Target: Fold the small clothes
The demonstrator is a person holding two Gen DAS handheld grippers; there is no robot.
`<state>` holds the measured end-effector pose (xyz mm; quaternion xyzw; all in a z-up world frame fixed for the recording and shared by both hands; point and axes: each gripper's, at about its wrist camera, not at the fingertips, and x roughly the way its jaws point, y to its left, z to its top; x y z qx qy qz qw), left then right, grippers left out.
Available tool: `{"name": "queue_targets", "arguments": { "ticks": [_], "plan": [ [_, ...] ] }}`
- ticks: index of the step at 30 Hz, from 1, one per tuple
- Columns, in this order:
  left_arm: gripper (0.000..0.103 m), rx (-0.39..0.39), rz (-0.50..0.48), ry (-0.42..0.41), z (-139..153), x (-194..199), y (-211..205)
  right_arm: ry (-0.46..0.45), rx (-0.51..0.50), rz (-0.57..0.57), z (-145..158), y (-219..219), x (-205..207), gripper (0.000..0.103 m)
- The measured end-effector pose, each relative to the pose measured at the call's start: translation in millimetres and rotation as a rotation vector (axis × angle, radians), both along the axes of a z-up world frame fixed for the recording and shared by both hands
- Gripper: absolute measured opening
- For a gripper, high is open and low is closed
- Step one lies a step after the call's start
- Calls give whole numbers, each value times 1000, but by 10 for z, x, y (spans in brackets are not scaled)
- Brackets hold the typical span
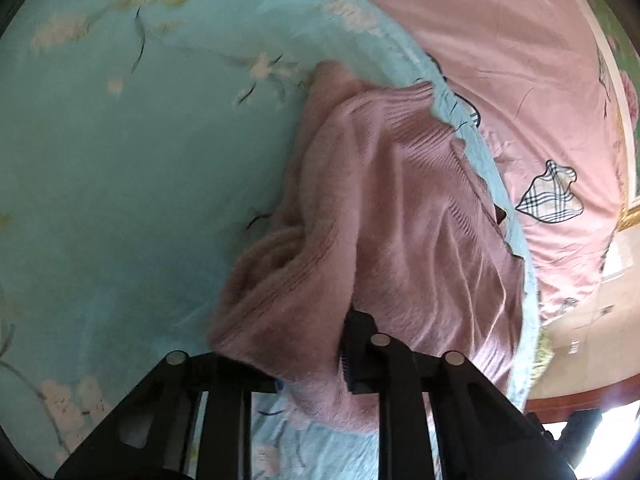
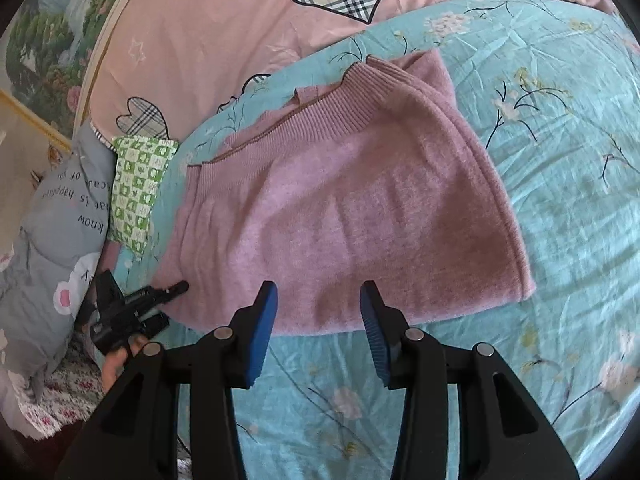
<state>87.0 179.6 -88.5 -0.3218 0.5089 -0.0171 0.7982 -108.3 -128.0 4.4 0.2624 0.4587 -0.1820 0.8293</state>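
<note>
A pink knit sweater (image 2: 344,208) lies on a light blue floral sheet (image 2: 560,200), with its ribbed edge at the far side. In the left wrist view the sweater (image 1: 400,208) is bunched and lifted. My left gripper (image 1: 320,364) is shut on a fold of it at its near edge; the cloth hides the left finger. In the right wrist view the left gripper (image 2: 132,308) shows at the sweater's left edge. My right gripper (image 2: 320,320) is open and empty, its blue pads (image 2: 262,332) just above the sweater's near hem.
A pink quilt with plaid hearts (image 2: 240,20) lies beyond the blue sheet. A green checked cushion (image 2: 138,184) and a grey printed pillow (image 2: 60,240) sit at the left. The bed edge and floor (image 1: 580,320) show at right in the left wrist view.
</note>
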Motion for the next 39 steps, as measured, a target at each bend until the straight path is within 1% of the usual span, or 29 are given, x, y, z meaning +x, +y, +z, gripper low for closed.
{"name": "queue_targets", "arguments": {
  "ticks": [2, 3, 5, 7, 8, 10, 12, 13, 15, 17, 19, 20, 21, 26, 29, 30, 31, 32, 33, 35, 38, 39],
  "plan": [
    [15, 92, -42, -38, 224, 30, -194, -6, 5, -4, 27, -123, -16, 44],
    [14, 126, -67, -69, 359, 47, -318, -15, 10, -11, 47, -190, -24, 44],
    [13, 148, -121, -138, 606, 69, -569, -31, 23, -26, 85, -336, -22, 44],
    [13, 165, -202, -199, 828, 95, -910, -46, 37, -26, 123, -473, 7, 44],
    [13, 179, -261, -238, 940, 100, -1158, -51, 40, -23, 143, -524, 23, 44],
    [12, 177, -356, -282, 1044, 99, -1516, -68, 45, -21, 201, -641, 65, 44],
    [11, 173, -467, -308, 1055, 91, -1935, -96, 61, -17, 267, -762, 125, 44],
    [11, 176, -511, -306, 1011, 87, -2109, -113, 76, -9, 298, -837, 178, 44],
    [10, 198, -593, -283, 835, 79, -2443, -125, 114, 16, 307, -932, 288, 44],
    [10, 204, -632, -243, 641, 90, -2619, -114, 171, 51, 239, -1019, 468, 45],
    [9, 195, -641, -217, 532, 113, -2672, -84, 238, 88, 101, -1070, 679, 48],
    [9, 198, -642, -218, 524, 118, -2672, -69, 255, 99, 44, -1080, 760, 54],
    [9, 199, -644, -221, 532, 125, -2662, -56, 271, 115, -19, -1068, 842, 56],
    [9, 197, -651, -223, 568, 97, -2598, -36, 323, 206, -324, -972, 1394, 56],
    [9, 205, -654, -222, 595, 26, -2572, -39, 326, 249, -470, -884, 1733, 56],
    [9, 211, -656, -223, 599, 11, -2556, -23, 319, 256, -515, -854, 1825, 55],
    [9, 221, -660, -223, 594, 4, -2562, -4, 308, 259, -564, -831, 1905, 50],
    [9, 234, -662, -226, 604, 4, -2569, 11, 300, 273, -598, -805, 1975, 28],
    [9, 241, -666, -232, 624, -7, -2572, 21, 292, 288, -603, -764, 2026, 17],
    [9, 238, -677, -241, 688, -5, -2581, -8, 273, 307, -482, -716, 2016, 15],
    [9, 208, -724, -277, 830, -37, -2684, -127, 290, 313, -103, -748, 1804, 14],
    [10, 200, -743, -288, 866, -88, -2736, -151, 279, 310, 17, -775, 1698, 14]
  ]
}}
